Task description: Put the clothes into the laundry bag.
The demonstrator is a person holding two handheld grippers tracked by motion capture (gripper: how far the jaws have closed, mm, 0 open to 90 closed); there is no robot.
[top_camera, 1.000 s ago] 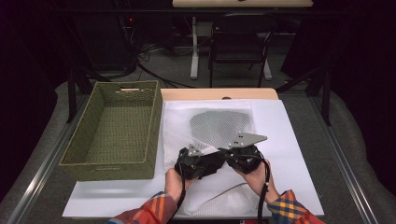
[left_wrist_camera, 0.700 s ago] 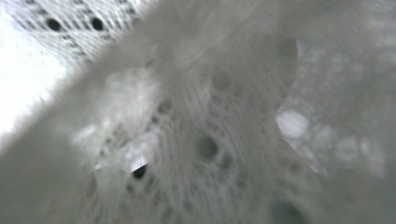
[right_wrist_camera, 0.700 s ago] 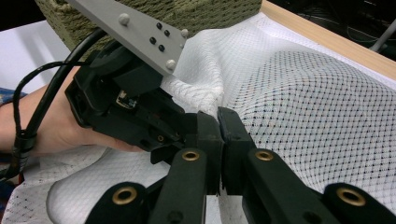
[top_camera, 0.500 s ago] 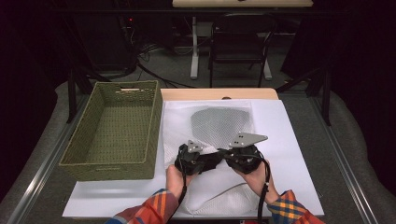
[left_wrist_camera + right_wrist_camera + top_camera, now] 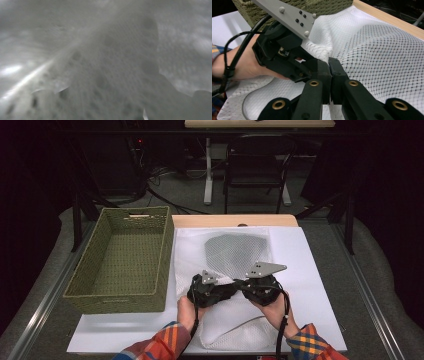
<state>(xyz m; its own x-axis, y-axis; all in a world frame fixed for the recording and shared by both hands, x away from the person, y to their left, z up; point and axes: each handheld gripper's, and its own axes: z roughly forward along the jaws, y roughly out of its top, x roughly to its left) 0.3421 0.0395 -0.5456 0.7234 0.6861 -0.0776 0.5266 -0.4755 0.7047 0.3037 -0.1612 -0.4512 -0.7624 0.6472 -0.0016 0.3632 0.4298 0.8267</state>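
A woven green basket (image 5: 122, 257) stood on the left of the worktop (image 5: 320, 270), on its white sheet, with a handle slot in its far wall. A wooden board (image 5: 235, 220) lay along the worktop's far edge. Beyond it, on the floor, stood a dark chair (image 5: 257, 167) and trailing cables (image 5: 165, 195).

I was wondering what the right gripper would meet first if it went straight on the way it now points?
Probably the left gripper: the right gripper, shut on the white mesh bag, points its tips almost against that black body, with gathered mesh between them. How much gap remains is hard to judge.
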